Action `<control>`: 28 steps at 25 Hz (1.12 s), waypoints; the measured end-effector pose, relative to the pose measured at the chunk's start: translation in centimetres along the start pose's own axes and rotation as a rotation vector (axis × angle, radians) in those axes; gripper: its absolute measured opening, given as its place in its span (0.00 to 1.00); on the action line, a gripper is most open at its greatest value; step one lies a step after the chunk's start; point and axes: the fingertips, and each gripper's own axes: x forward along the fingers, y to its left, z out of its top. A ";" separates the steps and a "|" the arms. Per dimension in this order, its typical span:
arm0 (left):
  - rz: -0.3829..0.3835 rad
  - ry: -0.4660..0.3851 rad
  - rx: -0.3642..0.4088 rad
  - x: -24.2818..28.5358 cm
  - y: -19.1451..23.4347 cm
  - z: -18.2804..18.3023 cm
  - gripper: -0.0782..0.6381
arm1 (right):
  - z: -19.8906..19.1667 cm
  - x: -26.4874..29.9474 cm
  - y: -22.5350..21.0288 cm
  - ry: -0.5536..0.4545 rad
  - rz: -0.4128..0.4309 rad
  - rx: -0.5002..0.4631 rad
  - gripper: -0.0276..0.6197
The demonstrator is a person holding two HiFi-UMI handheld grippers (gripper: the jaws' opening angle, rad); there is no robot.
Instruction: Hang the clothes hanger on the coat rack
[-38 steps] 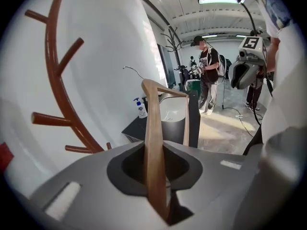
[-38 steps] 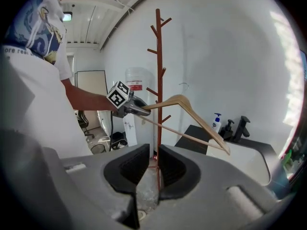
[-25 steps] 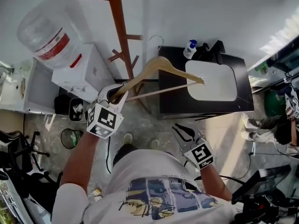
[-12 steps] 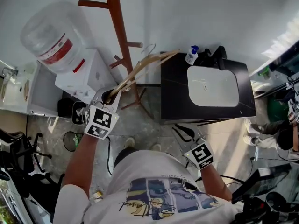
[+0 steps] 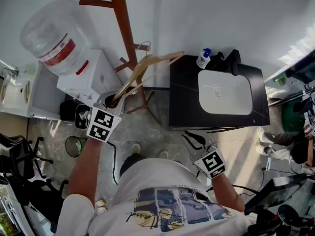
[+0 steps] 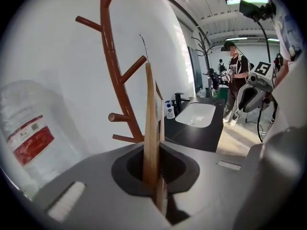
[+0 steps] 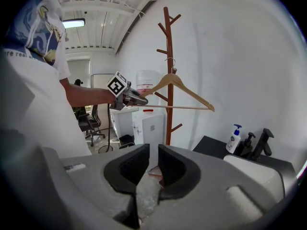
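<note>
Left gripper (image 5: 116,100) clamping on one arm end of wooden clothes hanger (image 5: 147,63), holding it tilted up, hook just beside coat rack (image 5: 124,23) trunk. Right gripper (image 5: 193,140) hanging empty, jaws together, well apart from hanger.

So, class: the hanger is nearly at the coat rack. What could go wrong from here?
The left gripper clamps the hanger by one end only, so it could twist or slip in the jaws. Its thin hook is only at the tip of a coat rack peg; released before it seats, the hanger would likely drop.
</note>
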 end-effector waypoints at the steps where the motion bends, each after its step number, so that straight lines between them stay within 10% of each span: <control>1: -0.006 0.000 -0.001 0.1 -0.2 0.1 0.11 | 0.0 0.0 0.0 0.003 0.001 -0.001 0.13; 28: -0.036 0.069 -0.117 4.5 0.2 -4.7 0.11 | -1.3 0.1 -1.6 0.045 -0.027 0.026 0.13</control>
